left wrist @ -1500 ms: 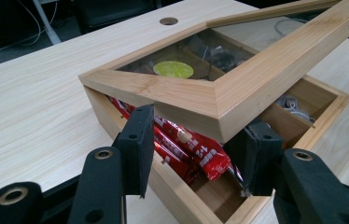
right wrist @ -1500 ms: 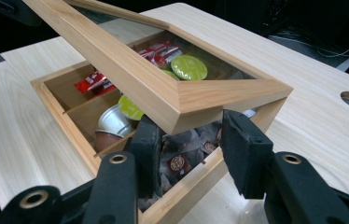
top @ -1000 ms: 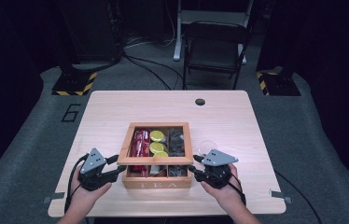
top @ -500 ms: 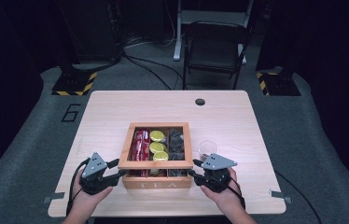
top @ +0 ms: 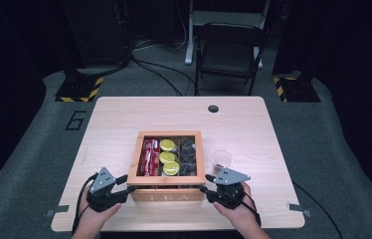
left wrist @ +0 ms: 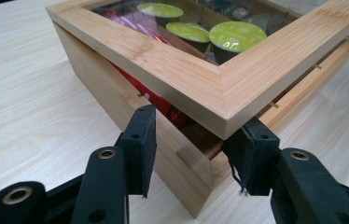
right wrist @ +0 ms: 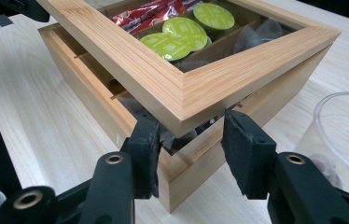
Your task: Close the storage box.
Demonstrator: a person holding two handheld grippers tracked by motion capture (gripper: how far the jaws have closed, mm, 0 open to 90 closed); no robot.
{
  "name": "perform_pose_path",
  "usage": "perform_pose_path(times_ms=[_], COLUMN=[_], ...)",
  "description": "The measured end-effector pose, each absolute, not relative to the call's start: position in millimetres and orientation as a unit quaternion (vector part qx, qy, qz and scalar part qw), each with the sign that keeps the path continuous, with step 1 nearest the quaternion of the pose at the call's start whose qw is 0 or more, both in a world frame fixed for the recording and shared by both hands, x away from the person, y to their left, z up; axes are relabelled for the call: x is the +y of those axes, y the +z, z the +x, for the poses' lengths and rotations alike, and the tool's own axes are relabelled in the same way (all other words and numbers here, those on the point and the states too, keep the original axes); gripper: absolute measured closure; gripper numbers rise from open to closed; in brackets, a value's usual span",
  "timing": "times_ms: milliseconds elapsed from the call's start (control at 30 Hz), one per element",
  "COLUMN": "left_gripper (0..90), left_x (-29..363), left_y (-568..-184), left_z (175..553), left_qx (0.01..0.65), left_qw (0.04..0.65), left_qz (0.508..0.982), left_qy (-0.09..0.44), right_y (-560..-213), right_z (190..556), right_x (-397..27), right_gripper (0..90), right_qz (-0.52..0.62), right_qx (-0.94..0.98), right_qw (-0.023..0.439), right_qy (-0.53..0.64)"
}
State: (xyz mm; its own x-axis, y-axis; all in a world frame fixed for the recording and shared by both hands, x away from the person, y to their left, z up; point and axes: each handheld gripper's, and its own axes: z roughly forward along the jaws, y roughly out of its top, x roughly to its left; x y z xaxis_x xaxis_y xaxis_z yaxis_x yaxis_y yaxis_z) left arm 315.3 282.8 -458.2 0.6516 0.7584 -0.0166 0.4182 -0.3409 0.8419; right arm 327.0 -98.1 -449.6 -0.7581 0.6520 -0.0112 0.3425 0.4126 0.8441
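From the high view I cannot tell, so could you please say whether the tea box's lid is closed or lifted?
Observer: Lifted at the front. The left gripper view shows a gap between the lid and the tea box beneath it.
Operator: Thank you. Where do the left gripper's jaws sit?
Observer: The left gripper straddles a front corner of the box, pads against its two walls, just under the lid's edge.
Operator: And the right gripper?
Observer: The right gripper straddles the other front corner. Its jaws have just been opening, and one pad stands off the wall.
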Motion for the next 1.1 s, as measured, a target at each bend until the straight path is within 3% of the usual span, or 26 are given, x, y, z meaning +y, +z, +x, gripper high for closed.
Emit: perform_pose_path(times_ms=[700, 967, 1100], left_gripper=[44.6, 34.7, 33.3], left_x=[281, 277, 280], left_y=[-467, -472, -469], left_z=[316, 316, 317], left_qx=[0.378, 0.382, 0.383], left_qw=[0.427, 0.42, 0.427], left_qz=[0.807, 0.813, 0.809], left_qy=[0.154, 0.126, 0.13], right_y=[-460, -457, -456], right_z=[329, 328, 329], right_x=[-94, -95, -99], right_gripper=[52.6, 38.0, 36.6], right_qz=[0.308, 0.303, 0.313], right_qx=[0.838, 0.841, 0.833], right_qw=[0.145, 0.148, 0.151], right_qy=[0.427, 0.423, 0.429])
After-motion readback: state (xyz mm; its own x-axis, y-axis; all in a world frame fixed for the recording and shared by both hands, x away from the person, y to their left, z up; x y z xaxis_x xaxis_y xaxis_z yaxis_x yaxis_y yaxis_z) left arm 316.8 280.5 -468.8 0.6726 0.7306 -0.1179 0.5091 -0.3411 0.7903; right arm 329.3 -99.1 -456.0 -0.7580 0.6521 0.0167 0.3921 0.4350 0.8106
